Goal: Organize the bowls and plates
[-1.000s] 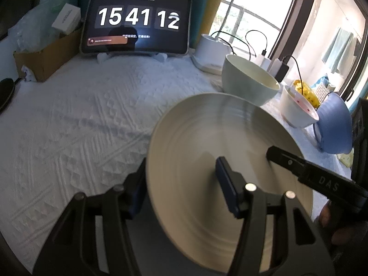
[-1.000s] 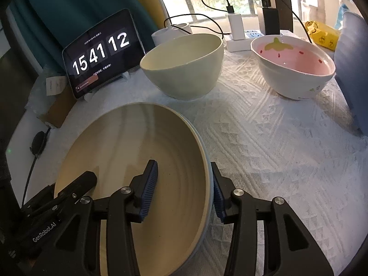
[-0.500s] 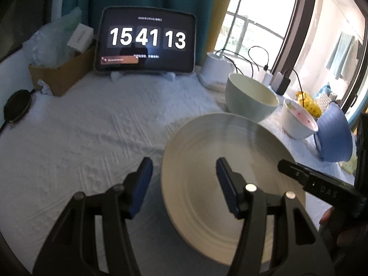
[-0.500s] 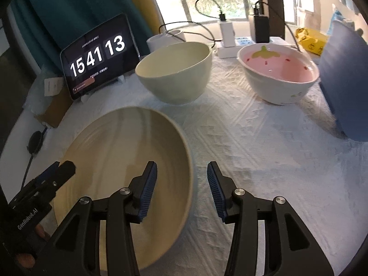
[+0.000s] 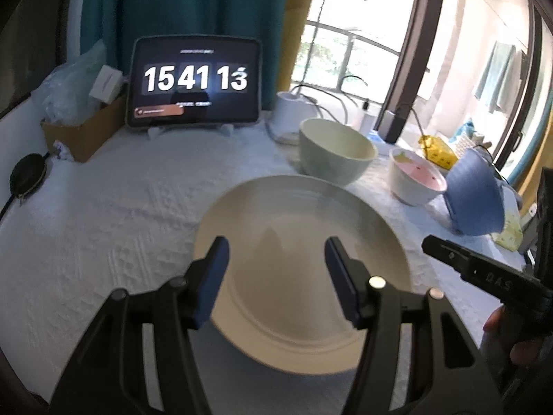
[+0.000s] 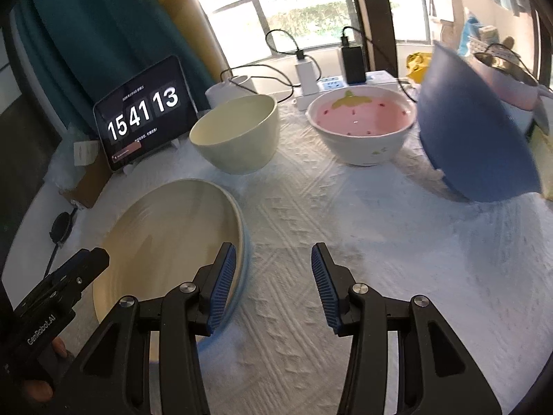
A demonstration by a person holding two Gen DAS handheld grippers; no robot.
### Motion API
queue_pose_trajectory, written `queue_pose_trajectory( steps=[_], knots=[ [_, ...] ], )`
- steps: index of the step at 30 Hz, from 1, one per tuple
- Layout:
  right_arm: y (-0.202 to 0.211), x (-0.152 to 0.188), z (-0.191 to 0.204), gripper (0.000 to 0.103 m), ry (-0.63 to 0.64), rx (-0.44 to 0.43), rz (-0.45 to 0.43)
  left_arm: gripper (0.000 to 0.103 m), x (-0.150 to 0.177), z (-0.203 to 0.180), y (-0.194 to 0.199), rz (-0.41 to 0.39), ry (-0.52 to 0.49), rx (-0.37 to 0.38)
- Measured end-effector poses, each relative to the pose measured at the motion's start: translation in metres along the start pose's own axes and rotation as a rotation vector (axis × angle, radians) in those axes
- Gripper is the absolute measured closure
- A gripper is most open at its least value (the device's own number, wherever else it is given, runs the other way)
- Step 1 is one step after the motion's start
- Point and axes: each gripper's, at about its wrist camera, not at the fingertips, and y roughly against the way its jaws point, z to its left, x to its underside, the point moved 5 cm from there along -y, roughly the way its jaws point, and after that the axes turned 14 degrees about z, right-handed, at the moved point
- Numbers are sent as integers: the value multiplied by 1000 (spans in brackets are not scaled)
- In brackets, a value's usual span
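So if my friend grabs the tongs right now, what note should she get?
Left tongs: open, holding nothing, above the cream plate.
Right tongs: open, holding nothing, just beside the plate's rim.
Things: plate lies flat on the white cloth. Behind it stand the pale green bowl and pink strawberry bowl. The blue bowl is tipped on its side at the right.
Done: plate set down.
Left: the three bowls, probably still to be sorted.
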Motion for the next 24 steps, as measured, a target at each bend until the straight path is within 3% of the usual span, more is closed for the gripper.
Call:
queue_pose_trajectory(
  steps=[24],
  knots=[
    [58, 26, -81, 55, -103, 1, -83, 44, 10, -97, 13, 2, -155, 40]
  ],
)
